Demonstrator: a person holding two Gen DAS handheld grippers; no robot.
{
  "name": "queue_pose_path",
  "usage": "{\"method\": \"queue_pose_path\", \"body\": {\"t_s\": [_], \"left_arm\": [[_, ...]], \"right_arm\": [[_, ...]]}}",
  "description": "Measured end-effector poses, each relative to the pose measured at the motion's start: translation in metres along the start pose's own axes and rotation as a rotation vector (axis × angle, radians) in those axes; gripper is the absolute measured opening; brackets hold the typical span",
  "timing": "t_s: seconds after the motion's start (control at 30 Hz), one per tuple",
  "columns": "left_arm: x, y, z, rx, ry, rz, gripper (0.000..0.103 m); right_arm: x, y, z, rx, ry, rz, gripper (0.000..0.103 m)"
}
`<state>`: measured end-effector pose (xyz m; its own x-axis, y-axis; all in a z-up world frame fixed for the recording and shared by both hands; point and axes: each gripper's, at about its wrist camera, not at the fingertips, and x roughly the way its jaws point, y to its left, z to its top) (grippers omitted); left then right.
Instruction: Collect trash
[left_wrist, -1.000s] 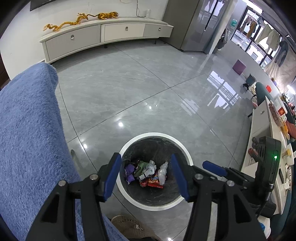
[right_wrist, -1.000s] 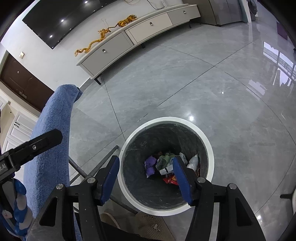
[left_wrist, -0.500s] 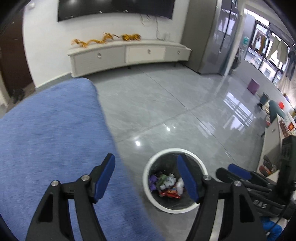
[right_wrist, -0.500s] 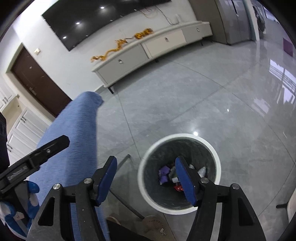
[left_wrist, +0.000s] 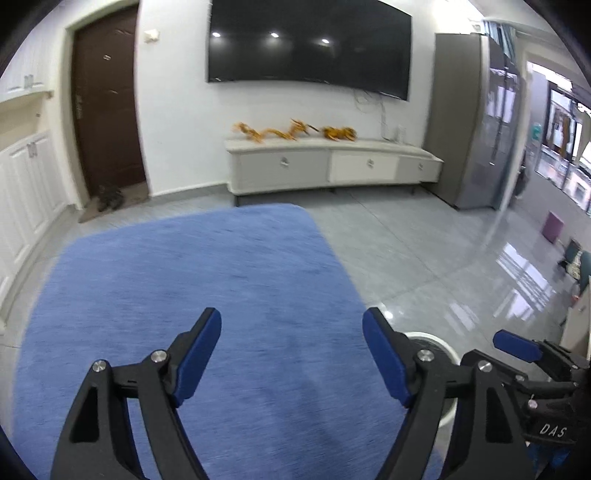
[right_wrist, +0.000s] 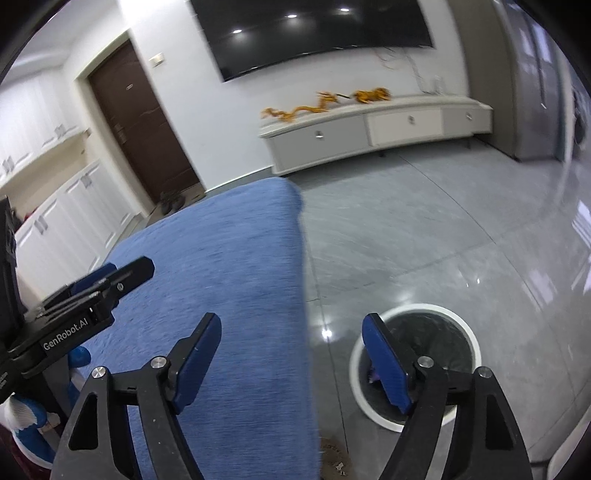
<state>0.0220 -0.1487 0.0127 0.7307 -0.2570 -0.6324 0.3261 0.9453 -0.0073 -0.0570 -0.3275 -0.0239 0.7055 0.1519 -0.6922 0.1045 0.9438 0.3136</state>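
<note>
My left gripper (left_wrist: 291, 321) hovers over a table covered in blue cloth (left_wrist: 184, 295); its jaws are opening and nothing is between them. My right gripper (right_wrist: 291, 325) is above the cloth's right edge (right_wrist: 236, 258), jaws also opening, empty. The round white-rimmed bin (right_wrist: 436, 332) stands on the floor to the right, partly behind the right finger; a bit of purple trash (right_wrist: 373, 374) shows inside. In the left wrist view only a sliver of the bin rim (left_wrist: 432, 341) shows. No trash is visible on the cloth. The left gripper (right_wrist: 110, 277) appears at the left of the right wrist view.
A low white TV cabinet (left_wrist: 332, 170) with golden ornaments stands at the far wall under a dark screen (left_wrist: 310, 44). A brown door (left_wrist: 107, 107) and white cupboards are to the left. Glossy grey floor tiles (right_wrist: 443, 221) stretch right. A woven item (right_wrist: 334, 458) lies beside the table.
Both grippers rose and tilted up from over the bin, swinging left over the blue cloth. Their jaws spread wider. The bin slid to the lower right of both views.
</note>
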Motion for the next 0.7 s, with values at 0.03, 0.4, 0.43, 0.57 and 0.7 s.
{"method": "queue_pose_path", "body": {"t_s": [0.03, 0.4, 0.43, 0.57, 0.7], "left_arm": [[-0.008, 0.008, -0.001, -0.005, -0.017, 0.022, 0.079], [-0.074, 0.075, -0.011, -0.079, -0.138, 0.217, 0.082], [-0.079, 0.079, -0.011, -0.090, -0.147, 0.220, 0.082], [-0.098, 0.085, -0.016, -0.104, -0.181, 0.241, 0.085], [-0.112, 0.083, -0.017, -0.105, -0.205, 0.247, 0.091]], "right_arm": [[0.001, 0.007, -0.001, -0.015, 0.000, 0.004, 0.078], [0.008, 0.083, -0.007, -0.161, -0.018, 0.056, 0.083], [0.008, 0.086, -0.006, -0.167, -0.025, 0.058, 0.083], [0.002, 0.092, -0.007, -0.183, -0.051, 0.060, 0.087], [-0.006, 0.094, -0.011, -0.186, -0.080, 0.052, 0.090]]}}
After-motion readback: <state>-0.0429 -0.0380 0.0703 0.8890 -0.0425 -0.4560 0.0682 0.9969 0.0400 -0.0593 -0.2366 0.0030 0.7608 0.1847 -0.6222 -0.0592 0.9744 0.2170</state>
